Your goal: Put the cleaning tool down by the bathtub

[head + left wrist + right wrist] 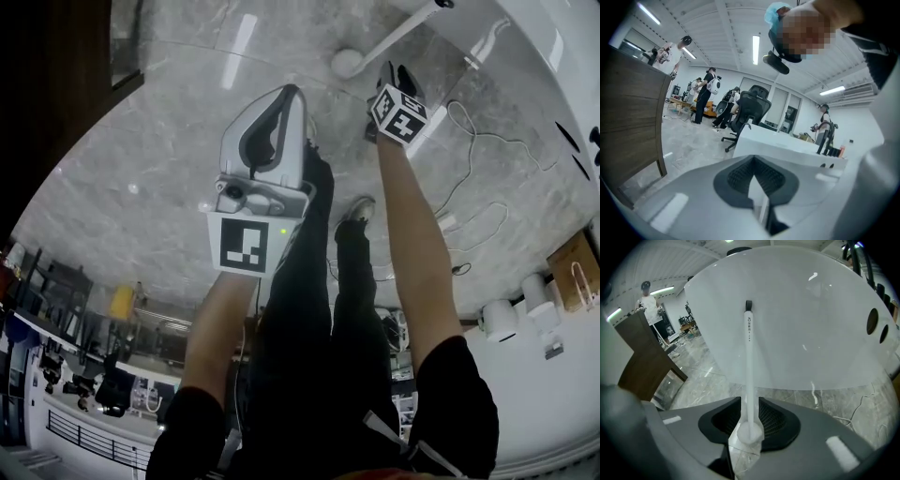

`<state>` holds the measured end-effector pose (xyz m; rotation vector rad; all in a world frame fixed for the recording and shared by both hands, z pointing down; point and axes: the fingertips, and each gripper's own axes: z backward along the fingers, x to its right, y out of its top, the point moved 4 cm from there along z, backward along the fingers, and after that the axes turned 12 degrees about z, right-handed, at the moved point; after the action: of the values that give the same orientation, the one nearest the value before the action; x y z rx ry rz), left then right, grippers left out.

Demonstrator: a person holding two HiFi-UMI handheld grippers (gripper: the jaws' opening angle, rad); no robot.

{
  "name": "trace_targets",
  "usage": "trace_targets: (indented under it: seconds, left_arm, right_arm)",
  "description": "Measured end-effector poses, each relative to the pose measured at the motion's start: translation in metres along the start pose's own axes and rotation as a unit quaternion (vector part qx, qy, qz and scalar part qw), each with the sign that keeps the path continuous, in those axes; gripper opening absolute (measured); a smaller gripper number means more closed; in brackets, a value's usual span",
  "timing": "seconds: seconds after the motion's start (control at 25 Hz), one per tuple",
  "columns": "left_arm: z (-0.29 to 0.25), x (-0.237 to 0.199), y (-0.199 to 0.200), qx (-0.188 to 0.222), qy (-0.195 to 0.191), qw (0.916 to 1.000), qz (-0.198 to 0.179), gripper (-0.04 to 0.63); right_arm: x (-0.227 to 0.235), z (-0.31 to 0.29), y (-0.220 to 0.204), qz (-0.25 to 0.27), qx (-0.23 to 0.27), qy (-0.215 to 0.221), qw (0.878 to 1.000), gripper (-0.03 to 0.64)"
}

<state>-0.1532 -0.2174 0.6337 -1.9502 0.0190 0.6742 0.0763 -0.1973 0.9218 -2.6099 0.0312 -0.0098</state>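
Note:
The cleaning tool [389, 37] is a white long-handled brush with a round head. Its head rests on the marble floor and its handle [749, 357] leans on the white bathtub [806, 324], which fills the top right corner of the head view [562, 56]. My right gripper [394, 70] reaches down to the tool. In the right gripper view the gripper [750, 401] is open, with the tool's head and lower handle in the gap and floor showing on both sides. My left gripper [291, 94] is raised close to the head camera, shut and empty [752, 159].
Thin cables [478, 141] loop over the floor by the tub. The person's legs and shoes [356, 208] stand below the grippers. A dark wooden cabinet [56, 75] is at the left. An office chair [752, 105] and people stand farther off.

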Motion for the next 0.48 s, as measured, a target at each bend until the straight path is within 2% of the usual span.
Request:
trace_targets:
  seconds: [0.32, 0.48]
  left_arm:
    - [0.039, 0.056, 0.046, 0.026, 0.004, 0.9996, -0.004, 0.008]
    - [0.06, 0.089, 0.069, 0.034, 0.01, 0.9994, -0.003, 0.008]
  right_arm:
    - [0.002, 0.095, 0.009, -0.001, 0.007, 0.013, 1.0, 0.014]
    - [0.006, 0.148, 0.014, 0.0, 0.008, 0.025, 1.0, 0.0]
